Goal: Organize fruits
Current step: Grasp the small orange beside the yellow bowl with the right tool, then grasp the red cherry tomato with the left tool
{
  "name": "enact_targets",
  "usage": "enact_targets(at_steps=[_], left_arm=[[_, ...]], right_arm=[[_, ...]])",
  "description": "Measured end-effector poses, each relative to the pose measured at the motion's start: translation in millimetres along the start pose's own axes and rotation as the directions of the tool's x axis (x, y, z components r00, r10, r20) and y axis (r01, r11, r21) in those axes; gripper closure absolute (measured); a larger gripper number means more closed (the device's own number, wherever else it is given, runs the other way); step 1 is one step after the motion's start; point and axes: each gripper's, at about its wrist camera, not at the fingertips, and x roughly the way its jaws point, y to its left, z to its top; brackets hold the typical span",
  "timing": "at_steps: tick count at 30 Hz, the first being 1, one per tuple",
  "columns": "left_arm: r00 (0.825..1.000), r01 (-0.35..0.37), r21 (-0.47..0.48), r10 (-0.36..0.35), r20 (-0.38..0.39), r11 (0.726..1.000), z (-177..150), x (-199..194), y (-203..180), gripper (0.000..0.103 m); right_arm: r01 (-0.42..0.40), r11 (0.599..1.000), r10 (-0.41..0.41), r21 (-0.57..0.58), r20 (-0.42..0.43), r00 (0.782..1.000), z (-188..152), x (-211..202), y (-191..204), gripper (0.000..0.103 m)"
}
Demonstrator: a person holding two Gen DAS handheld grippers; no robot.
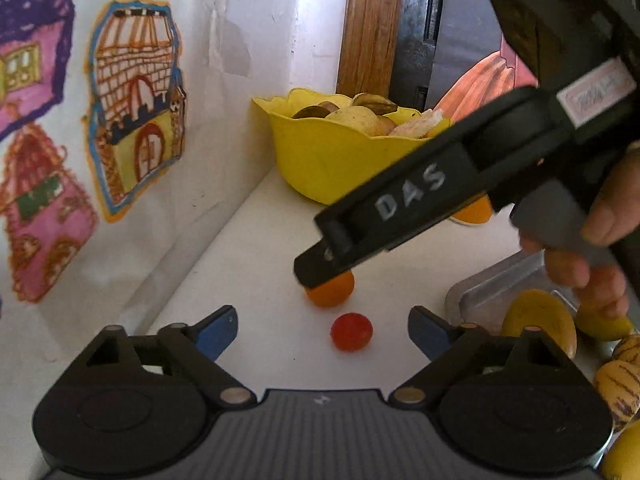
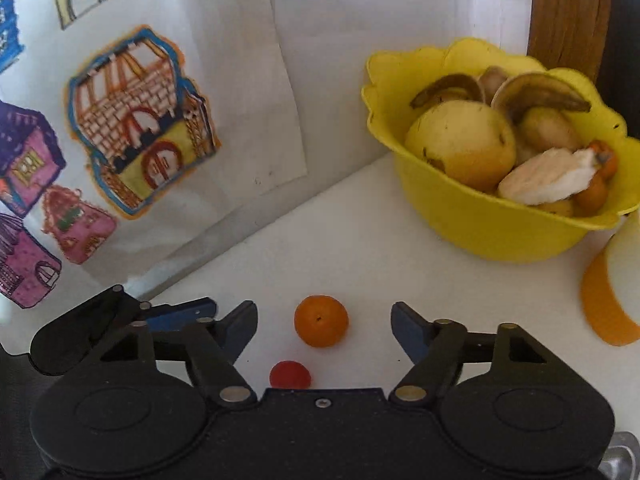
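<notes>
Your right gripper (image 2: 324, 330) is hanging spread wide around the small round orange fruit (image 2: 321, 321) on the white tabletop (image 2: 400, 260), your left gripper (image 1: 322, 330) gaping beside the tiny red fruit (image 1: 351, 331)

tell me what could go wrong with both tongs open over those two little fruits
1. The right tongs straddle the small orange fruit; it is round, so an off-centre squeeze could send it rolling across the white table.
2. The small red fruit lies just beside it, between the left tongs, so the two tongs could collide.
3. A nudged fruit might roll toward the metal tray.
</notes>
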Motion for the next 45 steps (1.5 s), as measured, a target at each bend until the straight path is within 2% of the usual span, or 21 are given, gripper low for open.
enact_targets(at_steps=[6,9,12,17,20,23,31,36,39,45], left_arm=[[0.999,0.022,0.034,-0.021,-0.029,0.999,-1.3,9.8,-8.2,0.023],[0.999,0.024,0.037,-0.022,-0.035,0.999,-2.5,12.2,-11.4,0.028],[0.999,0.02,0.031,-0.018,-0.042,0.999,-2.9,17.3,-11.1,0.037],[0.999,-0.005,0.052,0.006,-0.036,0.999,-0.8,20.7,-10.6,0.045],[0.999,-0.016,0.053,0.018,-0.027,0.998,-2.1,19.0,-9.8,0.053],[1.0,-0.003,0.027,0.003,-0.021,1.0,-4.5,22.7,-7.6,0.061],[1.0,0.004,0.056,-0.002,-0.023,0.998,-6.6,15.8,-9.9,0.064],[1.0,0.002,0.09,0.0,-0.03,0.996,-4.7,19.0,-14.0,0.076],[0.999,-0.018,0.12,0.022,-0.029,0.993,-5.8,17.6,-21.2,0.077],[0.999,-0.01,0.074,0.014,-0.042,0.997,-4.6,12.9,-25.7,0.078]], right_arm=[[0.012,1.0,-0.012,0.027,-0.028,1.0,1.8,15.4,-4.2,0.045],[0.005,0.999,-0.003,0.048,-0.04,0.999,2.5,22.9,-6.6,0.049],[-0.001,0.998,0.004,0.055,-0.048,0.999,1.9,27.1,-7.6,0.049],[-0.007,0.999,0.009,0.051,-0.036,0.999,4.7,33.4,-7.0,0.051],[-0.013,0.998,0.015,0.061,-0.029,0.999,5.5,35.4,-8.3,0.062],[-0.029,0.997,0.032,0.071,-0.029,0.999,5.9,36.8,-10.0,0.067],[-0.031,0.997,0.033,0.068,-0.024,0.999,4.0,37.0,-9.5,0.067],[-0.039,0.997,0.041,0.07,-0.02,0.999,-1.1,31.6,-10.8,0.068],[-0.039,0.996,0.041,0.075,-0.016,0.999,-6.0,26.8,-12.4,0.068],[-0.042,0.995,0.043,0.092,-0.011,0.999,-16.8,13.6,-17.6,0.068]])
